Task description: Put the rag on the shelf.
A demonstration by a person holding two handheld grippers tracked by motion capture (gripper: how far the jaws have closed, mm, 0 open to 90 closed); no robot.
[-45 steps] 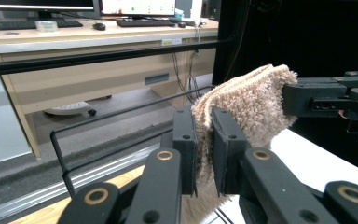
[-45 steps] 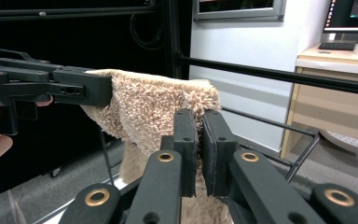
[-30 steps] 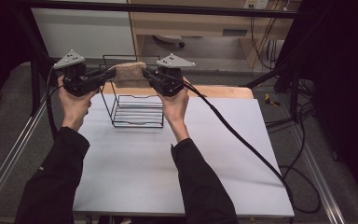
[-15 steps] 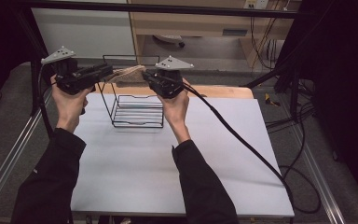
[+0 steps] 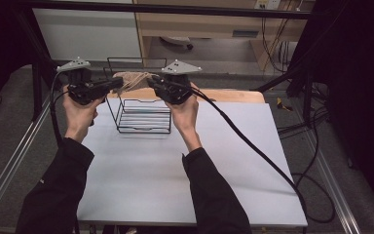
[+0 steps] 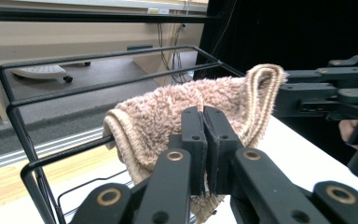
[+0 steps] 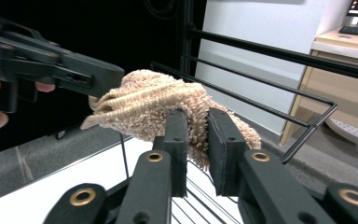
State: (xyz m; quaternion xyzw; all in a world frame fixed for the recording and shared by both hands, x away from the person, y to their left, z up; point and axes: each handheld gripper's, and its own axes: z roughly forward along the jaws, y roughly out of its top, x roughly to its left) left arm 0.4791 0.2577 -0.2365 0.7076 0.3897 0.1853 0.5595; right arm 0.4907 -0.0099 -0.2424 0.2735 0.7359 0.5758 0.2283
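Observation:
A fluffy beige cloth hangs over the top rail of a black wire rack at the back of the white table. My left gripper comes at it from the left. In the left gripper view its jaws have just closed and pinch the cloth tight. My right gripper reaches in from the right. In the right gripper view its jaws have just been opening and stand slightly apart, with a fold of the cloth loose between them.
The white table stretches toward me in front of the rack. A wooden strip runs along its back edge. A thick black cable trails from the right gripper across the table's right side. Metal frame rails flank the table.
The left gripper drew a little to the left, then came back right onto the cloth and closed. The right gripper stayed where it was and its jaws parted slightly.

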